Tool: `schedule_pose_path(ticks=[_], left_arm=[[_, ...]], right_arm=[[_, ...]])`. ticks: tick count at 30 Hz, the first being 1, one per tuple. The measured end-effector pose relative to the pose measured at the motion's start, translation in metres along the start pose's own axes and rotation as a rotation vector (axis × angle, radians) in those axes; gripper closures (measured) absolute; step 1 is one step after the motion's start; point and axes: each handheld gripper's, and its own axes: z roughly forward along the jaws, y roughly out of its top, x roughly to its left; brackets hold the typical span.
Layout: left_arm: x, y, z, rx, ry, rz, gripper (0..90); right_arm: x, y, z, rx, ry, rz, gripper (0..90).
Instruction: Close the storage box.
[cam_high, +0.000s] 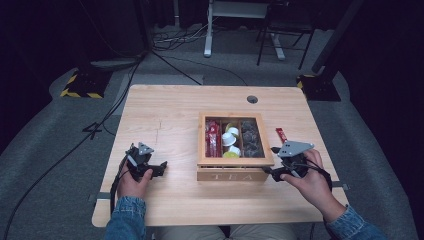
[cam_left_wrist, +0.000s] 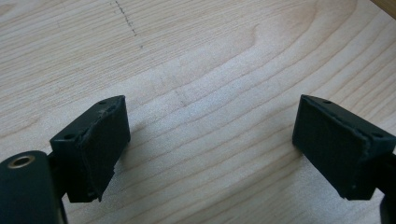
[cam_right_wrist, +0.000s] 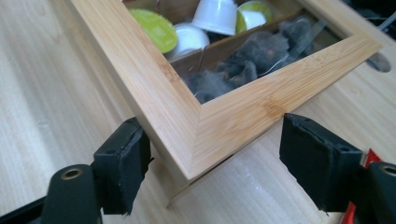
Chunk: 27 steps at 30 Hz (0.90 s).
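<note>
The tea box stood at the centre of the desk, slightly toward three o'clock, its long axis running nine to three and its lettered front wall facing six o'clock; its framed lid lay down over three compartments: red sachets at the nine o'clock end, white and green capsules in the middle, dark tea bags at the three o'clock end.

The right gripper sat at the box's near three o'clock corner; in the right gripper view that lid corner pointed straight into the gap between the fingers, which stood wide; one pad was just beside the front edge of the frame, the other apart from the side edge; no pad pressed on the wood, so nothing was gripped. A loose red sachet lay on the desk just beside the box at three o'clock, behind this gripper.

The left gripper rested well apart from the box, at nine o'clock of it; its fingers stood wide over bare desk, holding nothing.

Judgement: the right hand was the nearer by far; the coming move would turn on the lid corner lying dead ahead of its fingers, the lid presumably to be caught at that corner and raised; the hinge side could not be told.
</note>
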Motion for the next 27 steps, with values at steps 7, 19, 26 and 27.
schedule_pose_path(ticks=[7, 19, 26, 27], left_arm=[[0.000, 0.000, 0.000, 0.000, 0.001, -0.001, 11.5], [0.000, 0.000, 0.000, -0.001, 0.000, -0.001, 11.5], [0.000, 0.000, 0.000, -0.001, 0.000, -0.001, 11.5], [0.000, 0.000, 0.000, -0.002, 0.001, 0.000, 11.5]], right_arm=[[0.001, 0.003, -0.010, -0.025, 0.047, 0.028, 29.2], [-0.030, 0.007, -0.030, -0.111, 0.028, 0.172, 27.8], [-0.056, -0.003, -0.042, -0.131, -0.008, 0.249, 27.4], [-0.059, -0.004, -0.043, -0.132, -0.012, 0.254, 27.2]])
